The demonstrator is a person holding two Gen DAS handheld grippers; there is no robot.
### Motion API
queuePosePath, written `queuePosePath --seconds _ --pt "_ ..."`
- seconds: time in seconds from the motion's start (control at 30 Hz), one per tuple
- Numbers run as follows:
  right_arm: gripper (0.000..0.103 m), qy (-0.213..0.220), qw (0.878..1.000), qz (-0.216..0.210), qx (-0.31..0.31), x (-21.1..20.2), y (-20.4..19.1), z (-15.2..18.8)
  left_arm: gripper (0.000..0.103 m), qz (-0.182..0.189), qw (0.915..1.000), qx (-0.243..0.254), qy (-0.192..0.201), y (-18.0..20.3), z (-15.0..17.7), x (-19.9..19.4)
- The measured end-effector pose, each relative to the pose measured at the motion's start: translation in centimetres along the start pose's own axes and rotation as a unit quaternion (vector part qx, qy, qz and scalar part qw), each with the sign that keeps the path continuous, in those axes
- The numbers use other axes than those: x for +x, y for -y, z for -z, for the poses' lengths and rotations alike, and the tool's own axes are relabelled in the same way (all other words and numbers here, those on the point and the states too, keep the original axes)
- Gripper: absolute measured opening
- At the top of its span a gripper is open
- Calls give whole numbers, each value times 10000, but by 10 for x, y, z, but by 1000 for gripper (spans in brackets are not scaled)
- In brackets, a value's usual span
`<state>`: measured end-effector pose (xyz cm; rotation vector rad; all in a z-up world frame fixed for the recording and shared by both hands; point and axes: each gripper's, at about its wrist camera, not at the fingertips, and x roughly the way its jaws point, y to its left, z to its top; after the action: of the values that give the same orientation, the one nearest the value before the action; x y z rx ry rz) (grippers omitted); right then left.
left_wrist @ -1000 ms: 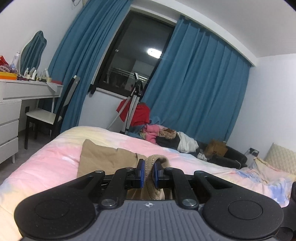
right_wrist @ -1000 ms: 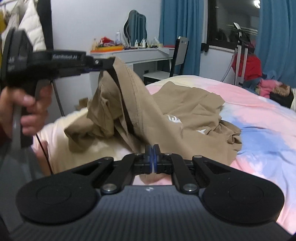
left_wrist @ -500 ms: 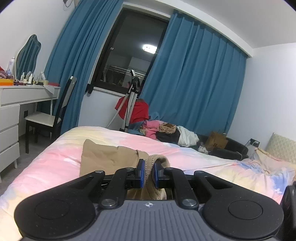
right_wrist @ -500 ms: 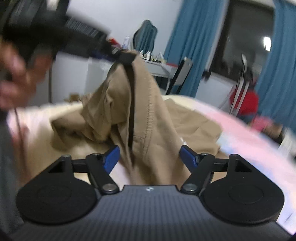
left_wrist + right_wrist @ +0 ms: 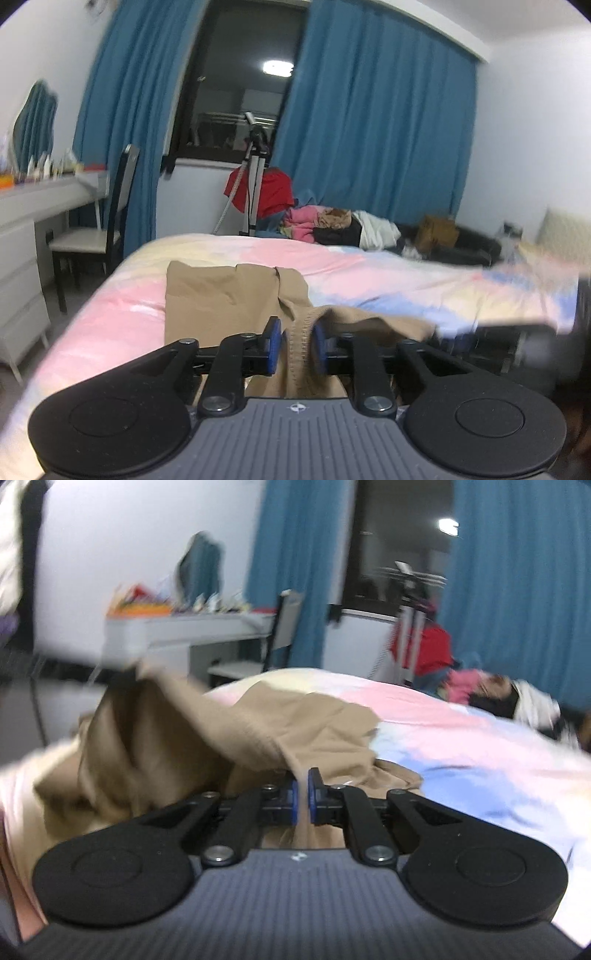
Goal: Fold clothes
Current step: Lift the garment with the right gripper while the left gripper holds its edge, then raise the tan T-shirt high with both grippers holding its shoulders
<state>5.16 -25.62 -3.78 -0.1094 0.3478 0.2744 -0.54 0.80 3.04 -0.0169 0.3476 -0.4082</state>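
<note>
We hold a tan garment [image 5: 225, 295] over the bed [image 5: 369, 273], one gripper at each end of its ribbed edge. The left gripper [image 5: 295, 345] has its jaws clenched on a bunched fold of that edge, the blue pads pressed against the cloth from both sides. In the right wrist view, the right gripper [image 5: 303, 799] has its jaws pinched nearly together on a thin strip of the same tan fabric, which rises leftward from the grip in a loose drape. The rest of the garment lies spread on the pastel pink, blue and yellow bedcover, one flat panel reaching away from us toward the foot of the bed. Beyond the bed a pile of clothes [image 5: 332, 225] sits below the blue curtains [image 5: 369, 140], with a tripod [image 5: 255, 177] beside it. A white counter [image 5: 40, 195] and a chair [image 5: 99, 229] stand to the left. The right view is blurred.
</note>
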Motion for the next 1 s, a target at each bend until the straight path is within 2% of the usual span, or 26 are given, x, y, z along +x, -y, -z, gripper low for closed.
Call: queuePosePath --seconds 0.03,0.1,0.2,0.37,0.5,0.6,0.8,0.87,0.9,0.97,1.0 --pt "8 1 9999 0 103 0 4 0 41 10 9998 201 -46 5 2 -1" --pt "8 3 9995 -1 308 -1 12 0 47 131 9971 710 -243 15 9 -3" --pt "8 5 9981 -1 615 -2 24 -1 53 347 9867 1500 -515 30 22 -7" --pt "8 8 9964 12 849 0 33 0 59 770 9591 2634 -699 56 50 -19" --pt "8 -15 9944 56 1057 4 38 0 61 903 9366 3292 -789 76 69 -16" --pt "8 -40 9919 95 1265 7 44 1 62 694 9157 3844 -943 89 89 -5" --pt "8 -120 9866 164 1619 11 54 5 63 75 8618 4893 -1335 102 130 36" --pt "8 -165 9856 179 1676 12 54 8 59 -208 8448 5161 -1398 102 142 52" --pt "8 -179 9853 189 1690 13 54 9 54 -363 8380 5263 -1390 101 146 60" --pt "8 -181 9859 250 1642 13 54 11 47 -617 8331 5345 -1283 98 149 70" --pt "8 -148 9866 313 1595 13 53 11 38 -710 8378 5271 -1232 96 145 75"
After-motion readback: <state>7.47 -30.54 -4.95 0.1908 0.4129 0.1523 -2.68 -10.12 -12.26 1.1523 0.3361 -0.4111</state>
